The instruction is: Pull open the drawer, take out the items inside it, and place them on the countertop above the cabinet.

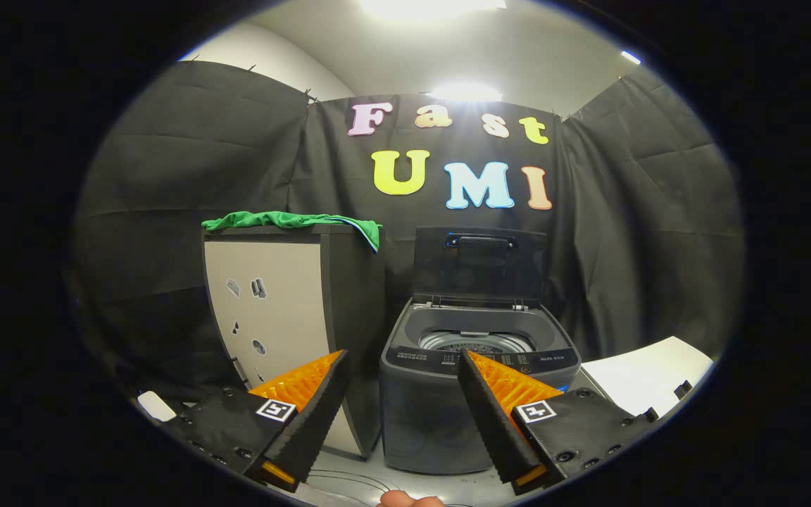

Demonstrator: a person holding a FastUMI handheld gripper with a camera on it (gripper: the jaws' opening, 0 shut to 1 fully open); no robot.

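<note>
- Green cloth (pixel 293 221) lies draped on the counter (pixel 321 229) atop the cabinet (pixel 272 317), left of centre in the frame, one end hanging off the right corner.
- Cabinet front is a pale flat panel with small dark marks; I cannot tell which is a drawer handle, and no drawer stands open. The task looks unstarted.
- Judgement: the drawer should slide stiffly and need a firm hook on a handle or edge, most likely low on the panel; the items inside are hidden, so weight and softness are unknown.
- Gripper (pixel 402 373) sits at lower centre, fingers spread wide and holding nothing, well short of the cabinet.
- Washer (pixel 476 380) stands beyond the fingers, right of the cabinet, lid (pixel 479 264) raised.
- White board (pixel 648 380) lies at lower right.
</note>
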